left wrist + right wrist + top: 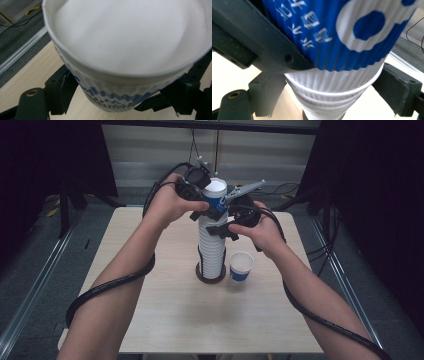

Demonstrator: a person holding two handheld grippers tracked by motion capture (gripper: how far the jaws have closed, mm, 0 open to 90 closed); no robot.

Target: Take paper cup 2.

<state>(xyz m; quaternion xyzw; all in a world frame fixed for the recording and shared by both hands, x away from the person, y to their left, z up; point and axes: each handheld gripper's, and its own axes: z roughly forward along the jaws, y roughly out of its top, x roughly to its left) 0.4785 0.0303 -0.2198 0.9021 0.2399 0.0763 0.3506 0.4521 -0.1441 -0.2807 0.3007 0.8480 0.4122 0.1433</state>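
A tall stack of white paper cups stands on a round dark base in the middle of the table. Its top cup, blue and white, sits tilted in the stack's mouth. My left gripper is shut on this top cup, with one jaw on each side of its ribbed wall. My right gripper stands open just below, its jaws on either side of the white rims of the stack. One jaw of the left gripper lies across the blue cup in the right gripper view.
A single blue-and-white cup stands upright on the wooden table, just right of the base. Thick black cables trail along both forearms. Metal rails run along the floor on both sides, and dark curtains hang at left and right.
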